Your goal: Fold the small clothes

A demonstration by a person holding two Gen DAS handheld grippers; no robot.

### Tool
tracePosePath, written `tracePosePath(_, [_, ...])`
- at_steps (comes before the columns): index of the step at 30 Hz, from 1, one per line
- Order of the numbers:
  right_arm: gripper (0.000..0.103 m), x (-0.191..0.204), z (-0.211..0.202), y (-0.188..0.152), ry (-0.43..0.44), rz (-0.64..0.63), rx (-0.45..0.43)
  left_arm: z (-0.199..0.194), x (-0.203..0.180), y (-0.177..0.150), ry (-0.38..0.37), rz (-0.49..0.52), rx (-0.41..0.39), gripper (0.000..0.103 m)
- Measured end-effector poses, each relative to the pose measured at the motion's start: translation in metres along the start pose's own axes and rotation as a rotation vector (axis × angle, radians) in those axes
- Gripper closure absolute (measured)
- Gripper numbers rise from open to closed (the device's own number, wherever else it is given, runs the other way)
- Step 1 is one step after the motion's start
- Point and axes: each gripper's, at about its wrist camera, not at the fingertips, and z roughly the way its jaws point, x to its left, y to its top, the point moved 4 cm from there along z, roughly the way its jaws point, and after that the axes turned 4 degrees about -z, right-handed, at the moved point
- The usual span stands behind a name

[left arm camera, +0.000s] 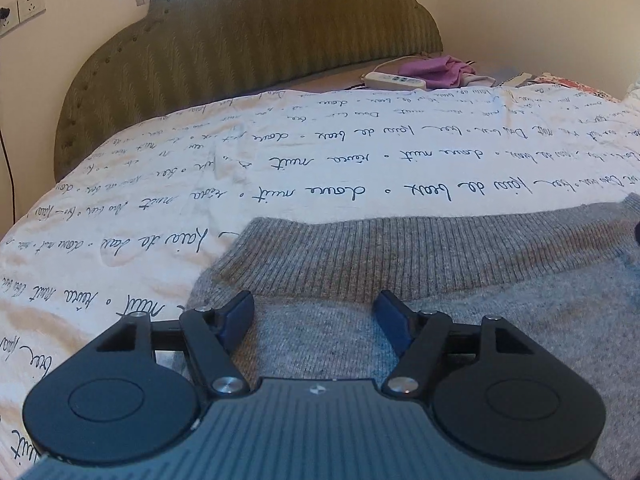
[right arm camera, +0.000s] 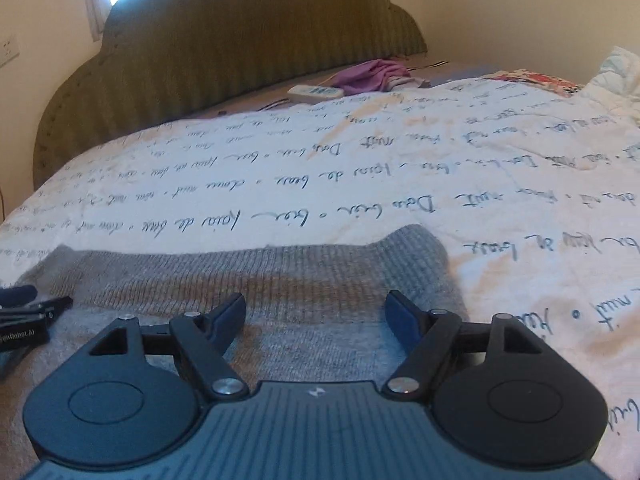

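Note:
A grey knit garment (left arm camera: 460,280) with a ribbed band along its far edge lies flat on a white bedspread printed with black script (left arm camera: 280,168). My left gripper (left arm camera: 314,306) is open, low over the garment near its left corner, holding nothing. In the right wrist view the same garment (right arm camera: 320,280) lies under my right gripper (right arm camera: 316,306), which is open and empty near the garment's right corner. The left gripper's tip (right arm camera: 24,300) shows at the left edge of the right wrist view.
A green padded headboard (left arm camera: 260,40) stands at the far end of the bed. A white remote (left arm camera: 394,81) and a purple cloth (left arm camera: 436,70) lie near it. A patterned fabric (left arm camera: 568,82) lies at the far right. Wall sockets (left arm camera: 24,8) are on the left wall.

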Motion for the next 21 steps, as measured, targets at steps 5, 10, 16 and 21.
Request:
tracePosePath(5, [0.023, 0.003, -0.007, -0.015, -0.024, -0.123, 0.041, 0.000, 0.001, 0.001, -0.002, 0.000, 0.000, 0.031])
tracePosePath(10, [0.021, -0.008, 0.006, -0.025, -0.003, -0.084, 0.039, 0.000, 0.000, 0.000, 0.005, -0.005, -0.001, 0.030])
tracePosePath(16, [0.020, -0.008, 0.005, -0.026, -0.003, -0.084, 0.036, -0.011, 0.009, 0.003, 0.008, -0.026, -0.011, 0.030])
tracePosePath(21, [0.020, -0.008, 0.003, -0.027, 0.000, -0.077, 0.029, -0.071, 0.038, -0.008, -0.039, -0.102, -0.066, 0.032])
